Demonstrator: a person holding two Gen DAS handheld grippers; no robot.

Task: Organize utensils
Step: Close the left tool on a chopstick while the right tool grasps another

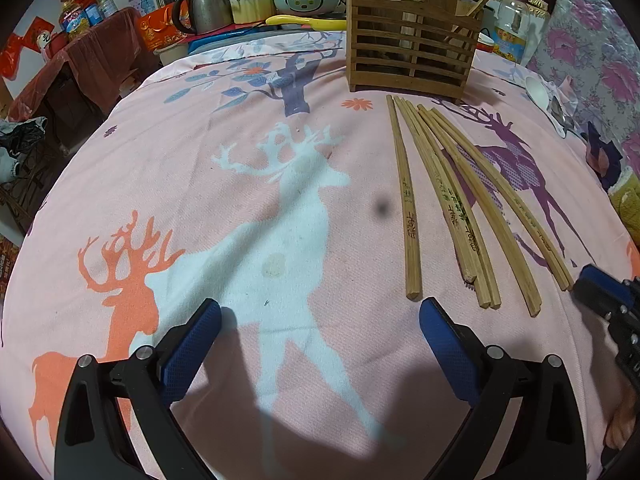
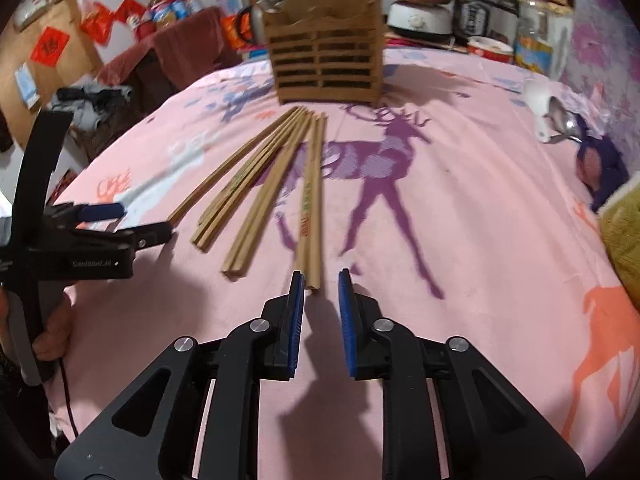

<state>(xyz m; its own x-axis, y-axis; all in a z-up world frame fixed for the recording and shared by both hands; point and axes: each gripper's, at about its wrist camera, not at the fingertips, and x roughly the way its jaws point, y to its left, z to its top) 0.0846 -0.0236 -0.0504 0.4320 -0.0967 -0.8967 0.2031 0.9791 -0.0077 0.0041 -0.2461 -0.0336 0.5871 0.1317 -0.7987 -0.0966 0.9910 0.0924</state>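
The chopsticks point(image 2: 276, 176) lie in a fan on the pink deer cloth point(image 2: 460, 240), just in front of the right tongs point(image 2: 320, 282). Their far tips point at the wooden holder point(image 2: 326, 60), which stands further out on the cloth.

The right tongs are only a little open. The near ends of two chopsticks point(image 2: 311, 216) sit in the gap, close to the left pad. I cannot tell if the pads squeeze them yet; the right pad looks clear.

The left tongs point(image 1: 320, 312) are wide open and hold nothing. The chopsticks are off to their right side.

I think the sticks are light, hard and a bit smooth, so they could roll or slip. Grabbing near the thick end, where they lie side by side, looks best.

I count about eight chopsticks on the cloth, though some lie so tight together that it is hard to be sure. There is one holder, with one or two sticks already in it. Far to the right are a white spoon point(image 2: 538, 98) and a metal one point(image 2: 562, 122).
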